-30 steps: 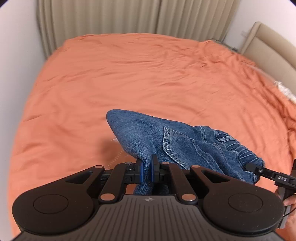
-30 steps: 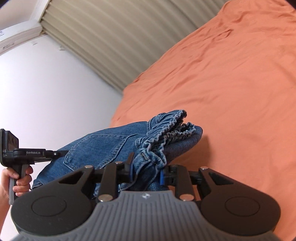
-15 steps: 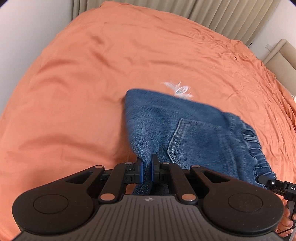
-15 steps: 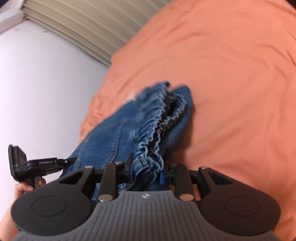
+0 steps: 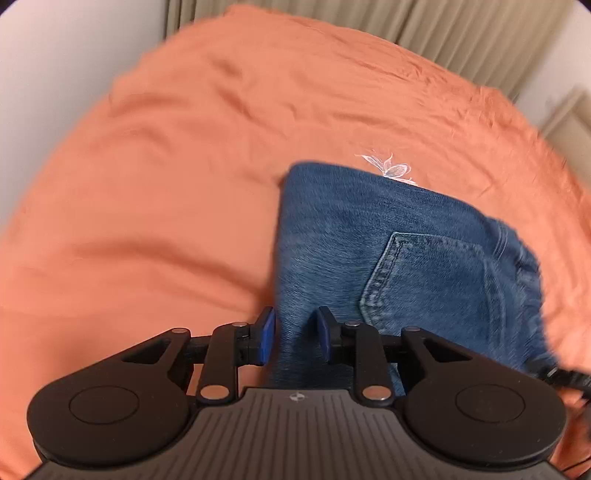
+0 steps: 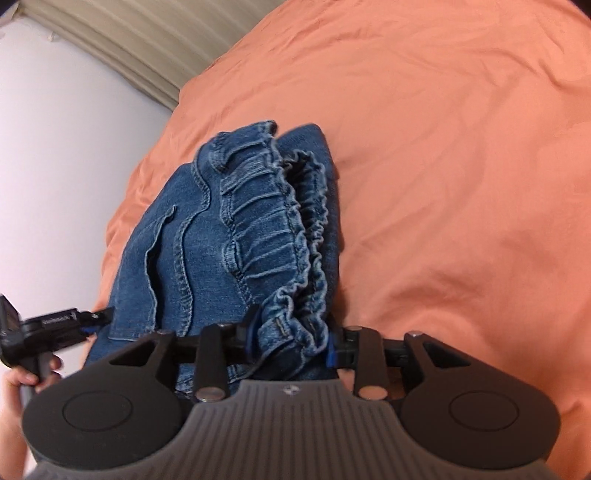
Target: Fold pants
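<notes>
Left wrist view: your left gripper [image 5: 293, 334] has just been opening; its 2 blue pads [image 5: 266, 334] stand apart, the folded edge of the pants [image 5: 369, 251] between them, unpressed. Only here: a back pocket [image 5: 424, 280] and a white butterfly print [image 5: 391, 170] on the orange bedcover [image 5: 166, 184].

Right wrist view: your right gripper [image 6: 291, 339] has also just been opening; the gathered elastic waistband [image 6: 273, 221] bunches between its fingers, so you cannot tell whether they press. Only here: the waistband and a hand [image 6: 26, 373] holding the other gripper.

Pants: blue denim, folded, lying on the bedcover.

Around: beige curtain [image 5: 443, 33], pale wall [image 6: 55, 147].

White lettering runs along the left gripper [image 6: 94, 315] in the right wrist view, too blurred and upside down to read
</notes>
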